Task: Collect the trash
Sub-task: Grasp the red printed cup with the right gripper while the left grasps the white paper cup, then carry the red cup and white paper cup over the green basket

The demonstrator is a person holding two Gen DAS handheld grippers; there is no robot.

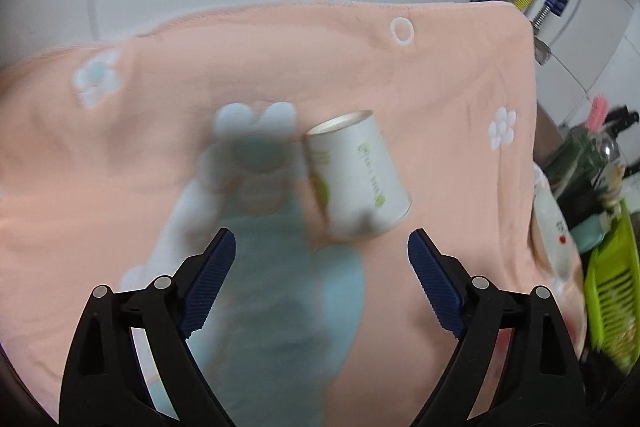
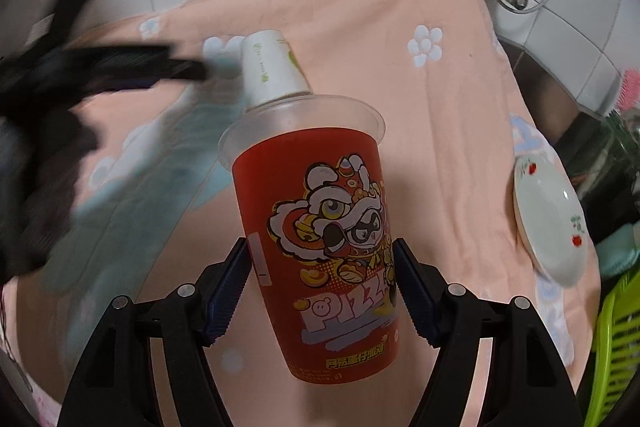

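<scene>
Right tongs point(image 2: 320, 283) clamped on red plastic cup point(image 2: 316, 227), lifted above peach towel point(image 2: 440, 155) on bench. Left tongs point(image 1: 322, 267) wide, nothing between the pads; white paper cup point(image 1: 356, 175) just ahead of them, upside down and tilted, blurred. From the right tongs it sits beyond the red cup's rim. Saucer point(image 2: 548, 219) to their right

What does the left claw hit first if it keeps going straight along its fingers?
Most likely the white paper cup, upside down on the peach towel, just ahead of the open left claw and slightly right of centre. Depth is unclear; it could meet towel first.
</scene>
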